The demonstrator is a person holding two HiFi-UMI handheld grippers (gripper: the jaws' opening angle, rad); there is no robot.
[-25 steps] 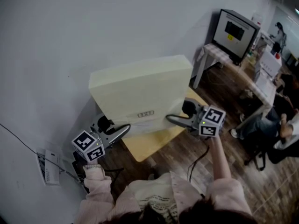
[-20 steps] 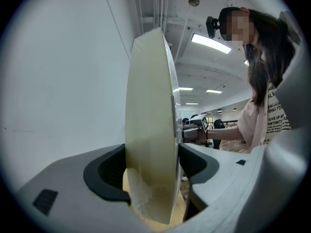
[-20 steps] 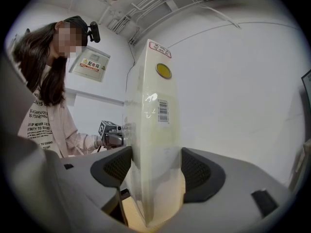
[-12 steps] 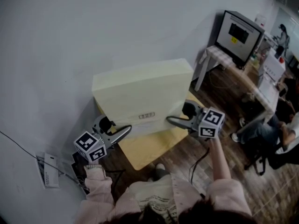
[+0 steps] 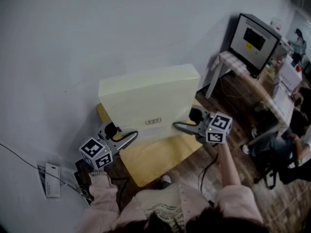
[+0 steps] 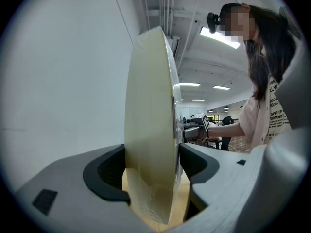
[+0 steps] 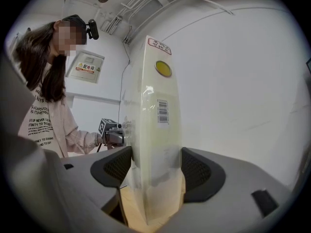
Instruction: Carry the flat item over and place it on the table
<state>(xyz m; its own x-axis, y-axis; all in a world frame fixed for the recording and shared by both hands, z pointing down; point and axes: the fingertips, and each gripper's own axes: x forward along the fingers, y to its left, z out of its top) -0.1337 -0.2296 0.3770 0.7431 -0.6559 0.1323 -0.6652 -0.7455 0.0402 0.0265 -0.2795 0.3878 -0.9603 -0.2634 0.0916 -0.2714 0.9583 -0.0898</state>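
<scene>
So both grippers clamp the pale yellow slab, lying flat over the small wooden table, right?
No: the pale yellow slab stands upright on edge, as the head view shows. Left gripper and right gripper do clamp it over the small wooden table.

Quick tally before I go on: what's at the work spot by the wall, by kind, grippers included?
Grippers: 2, the left gripper and the right gripper, each with its jaws closed on the pack
Pale yellow flat pack: 1
Small wooden table: 1
Total: 4
</scene>
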